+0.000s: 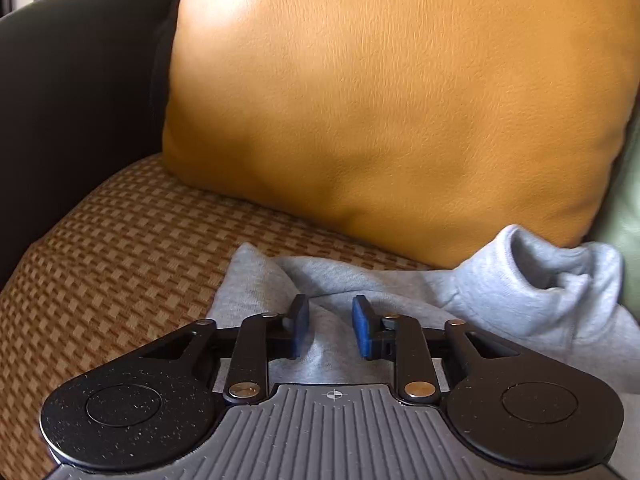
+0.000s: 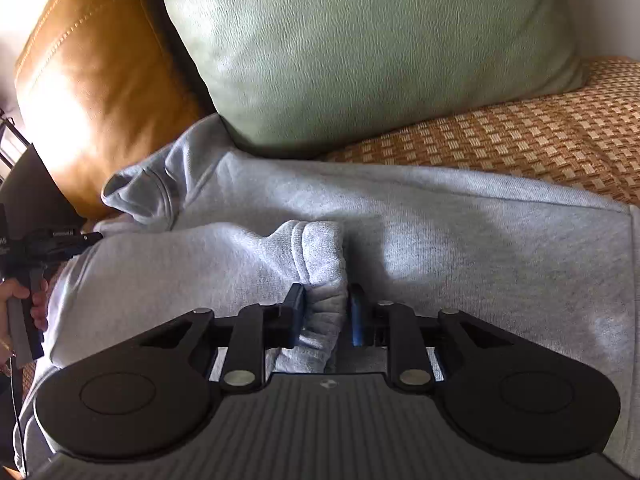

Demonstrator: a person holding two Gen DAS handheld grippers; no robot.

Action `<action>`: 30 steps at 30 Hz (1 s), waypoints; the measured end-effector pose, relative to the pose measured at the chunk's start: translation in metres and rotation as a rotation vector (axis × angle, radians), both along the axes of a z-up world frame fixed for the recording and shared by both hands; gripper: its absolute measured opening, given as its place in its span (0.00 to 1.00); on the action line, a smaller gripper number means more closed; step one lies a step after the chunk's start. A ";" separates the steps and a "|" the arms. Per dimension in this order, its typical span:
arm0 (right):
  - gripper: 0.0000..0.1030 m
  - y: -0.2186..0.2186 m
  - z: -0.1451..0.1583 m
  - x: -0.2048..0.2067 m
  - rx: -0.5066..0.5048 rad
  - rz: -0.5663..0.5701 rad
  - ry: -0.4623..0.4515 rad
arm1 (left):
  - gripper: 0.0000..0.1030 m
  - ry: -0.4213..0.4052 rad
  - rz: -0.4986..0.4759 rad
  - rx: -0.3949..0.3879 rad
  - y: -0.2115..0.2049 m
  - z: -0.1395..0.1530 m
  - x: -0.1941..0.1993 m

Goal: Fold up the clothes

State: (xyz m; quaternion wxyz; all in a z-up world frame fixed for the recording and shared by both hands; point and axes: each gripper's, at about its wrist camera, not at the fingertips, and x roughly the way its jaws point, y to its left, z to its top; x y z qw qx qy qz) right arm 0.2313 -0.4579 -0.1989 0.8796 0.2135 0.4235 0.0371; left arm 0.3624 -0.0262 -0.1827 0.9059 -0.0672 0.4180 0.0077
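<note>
Right tongs on the cuff, left tongs waiting

Grey sweatshirt (image 2: 460, 240) lies on the sofa seat below the green cushion (image 2: 360, 40); right tongs (image 2: 324, 316) pinch its sleeve cuff (image 2: 316, 256), left tongs (image 1: 330, 328) hover narrowly parted over fabric. Keep the cuff taut and lay the sleeve flat.

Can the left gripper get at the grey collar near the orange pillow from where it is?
Probably yes. The left gripper is open over the grey sweatshirt, and only loose fabric lies between it and the collar by the orange pillow.
</note>
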 end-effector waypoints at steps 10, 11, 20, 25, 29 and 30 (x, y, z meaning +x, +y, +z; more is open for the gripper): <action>0.39 0.029 0.042 -0.044 -0.097 0.094 -0.180 | 0.57 0.005 -0.250 0.033 0.041 0.045 -0.117; 0.39 0.033 0.042 -0.045 -0.103 0.101 -0.175 | 0.58 0.022 -0.275 0.050 0.040 0.037 -0.127; 0.38 0.043 0.059 -0.057 -0.132 0.126 -0.152 | 0.65 0.053 -0.295 0.129 0.033 0.004 -0.161; 0.53 0.013 0.116 -0.108 -0.173 0.109 -0.219 | 0.72 -0.098 -0.362 0.177 0.006 0.063 -0.206; 0.55 -0.030 0.153 -0.169 -0.246 0.046 -0.211 | 0.78 -0.187 -0.512 0.231 -0.054 0.087 -0.255; 0.55 -0.041 0.155 -0.184 -0.265 0.024 -0.199 | 0.78 -0.200 -0.550 0.236 -0.073 0.090 -0.266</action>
